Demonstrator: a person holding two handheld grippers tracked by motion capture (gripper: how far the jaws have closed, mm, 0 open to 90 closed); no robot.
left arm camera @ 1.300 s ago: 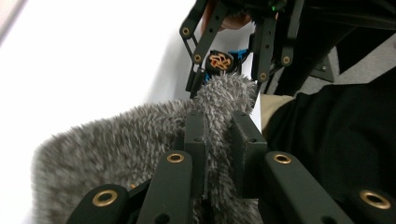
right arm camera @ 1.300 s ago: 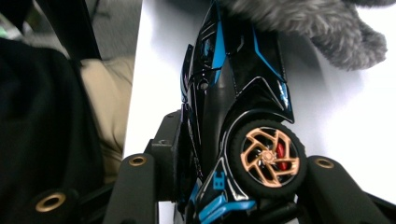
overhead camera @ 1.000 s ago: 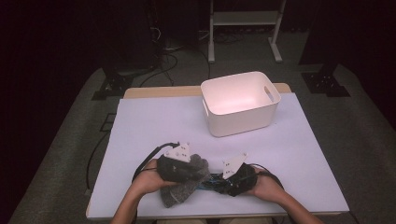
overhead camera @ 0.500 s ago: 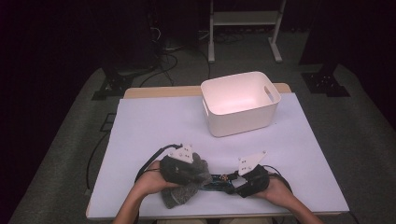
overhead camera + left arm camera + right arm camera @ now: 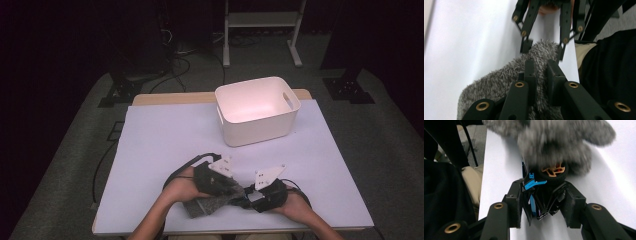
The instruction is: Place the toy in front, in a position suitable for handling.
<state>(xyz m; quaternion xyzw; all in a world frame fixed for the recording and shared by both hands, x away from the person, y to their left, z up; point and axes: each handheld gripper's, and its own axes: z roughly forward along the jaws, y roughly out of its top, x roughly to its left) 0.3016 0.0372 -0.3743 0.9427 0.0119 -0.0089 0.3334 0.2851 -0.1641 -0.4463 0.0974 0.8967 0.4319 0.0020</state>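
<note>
Meanwhile, at the near edge of the white table, a person works a grey fuzzy cloth and a small black toy car apart, one held in each gripper. The left gripper has its jaws pinched shut on a fold of the cloth, having just closed down on it; the pile bulges up between and around the two black jaws in the left gripper view. The right gripper holds its jaws part-way open but clamped on the car's body, blue trim against one pad and an orange-hubbed wheel standing just past the tips. In the right gripper view the cloth lies straight ahead of those jaws, draped over and touching the car's far end, so the car's long axis runs from the right jaws into the cloth. In the high view the two grippers face each other tip to tip, the left gripper over the cloth and the right gripper just beside it. A white plastic bin stands well apart beyond both, open side up; the right hand looks slightly the nearer, though the margin is slim.
</note>
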